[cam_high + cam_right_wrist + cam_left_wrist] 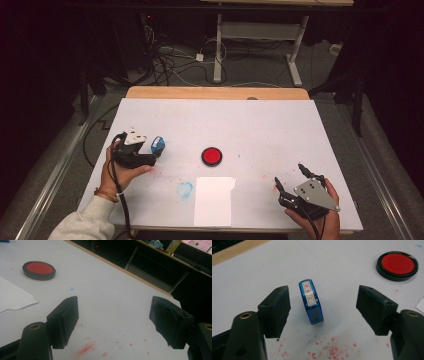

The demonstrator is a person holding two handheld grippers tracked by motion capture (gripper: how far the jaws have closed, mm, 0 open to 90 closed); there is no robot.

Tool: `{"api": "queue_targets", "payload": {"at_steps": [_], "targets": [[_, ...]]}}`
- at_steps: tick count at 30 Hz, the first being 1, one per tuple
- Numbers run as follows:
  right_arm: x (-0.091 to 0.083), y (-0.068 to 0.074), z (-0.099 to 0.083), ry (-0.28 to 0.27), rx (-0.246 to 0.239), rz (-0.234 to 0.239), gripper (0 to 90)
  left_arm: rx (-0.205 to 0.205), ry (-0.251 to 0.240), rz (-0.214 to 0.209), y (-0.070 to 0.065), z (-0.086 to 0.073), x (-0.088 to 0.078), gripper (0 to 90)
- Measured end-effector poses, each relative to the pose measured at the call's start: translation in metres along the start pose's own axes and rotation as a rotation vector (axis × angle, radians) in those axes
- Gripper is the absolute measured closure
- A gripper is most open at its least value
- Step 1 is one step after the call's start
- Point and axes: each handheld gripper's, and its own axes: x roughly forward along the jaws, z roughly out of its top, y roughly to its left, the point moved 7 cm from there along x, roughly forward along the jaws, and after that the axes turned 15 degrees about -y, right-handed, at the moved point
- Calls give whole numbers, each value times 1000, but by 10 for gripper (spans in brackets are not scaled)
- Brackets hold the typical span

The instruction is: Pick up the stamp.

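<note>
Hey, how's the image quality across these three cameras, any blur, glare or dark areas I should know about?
High view: the white table cover is evenly lit, the room around it nearly black, and the image is soft. Left gripper view: the blue stamp is fairly sharp with a faint sheen on top, though its label print stays unreadable. Right gripper view: the red ink pad is clear, the background beyond the table edge is dim.

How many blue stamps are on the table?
1. The blue stamp stands on the white table near its left side, between the open jaws of the left gripper, touching neither. The red ink pad sits to its right.
</note>
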Motion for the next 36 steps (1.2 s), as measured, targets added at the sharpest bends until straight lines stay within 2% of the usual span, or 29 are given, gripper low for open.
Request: {"api": "queue_targets", "payload": {"at_steps": [1, 2, 4, 5, 8, 9, 11, 12, 14, 15, 17, 19, 26, 27, 29, 33, 34, 36], "targets": [[0, 0, 0, 1, -1, -3, 239, -10, 8, 3, 1, 0, 5, 275], [0, -1, -1, 2, -3, -7, 240, -40, 30, -11, 3, -2, 14, 284], [0, -2, -2, 6, -5, -11, 240, -45, 40, -14, 4, -4, 18, 301], [1, -2, -2, 8, -7, -13, 242, -55, 59, 3, 6, -6, 25, 310], [1, -2, -3, 10, -13, -14, 244, -74, 70, -1, 7, -8, 30, 346], [1, -2, -4, 12, -15, -16, 245, -71, 80, 24, 9, -10, 34, 360], [1, -2, -4, 14, -26, -18, 251, -78, 82, 20, 9, -11, 35, 387], [2, -2, -4, 15, -31, -18, 255, -82, 86, 35, 9, -12, 38, 391], [2, -2, -4, 16, -36, -20, 255, -83, 88, 38, 10, -12, 39, 412], [2, -2, -4, 23, -46, -27, 258, -88, 92, 41, 10, -13, 40, 461], [2, -2, -5, 27, -50, -30, 259, -94, 92, 50, 12, -15, 41, 503], [2, -1, -5, 29, -52, -28, 261, -100, 103, 45, 13, -17, 42, 512], [2, 0, -6, 35, -90, -30, 266, -93, 86, 38, 13, -18, 42, 676], [2, 0, -6, 33, -94, -33, 267, -93, 86, 38, 13, -18, 42, 680], [3, 0, -5, 32, -93, -29, 267, -63, 93, 37, 12, -18, 42, 681], [2, 0, -5, 31, -95, -29, 267, -48, 81, 33, 10, -16, 41, 682], [2, 0, -5, 30, -95, -30, 267, -44, 56, 33, 10, -13, 38, 682], [2, 0, -5, 28, -94, -28, 267, -37, 39, 30, 9, -10, 35, 682]]}}
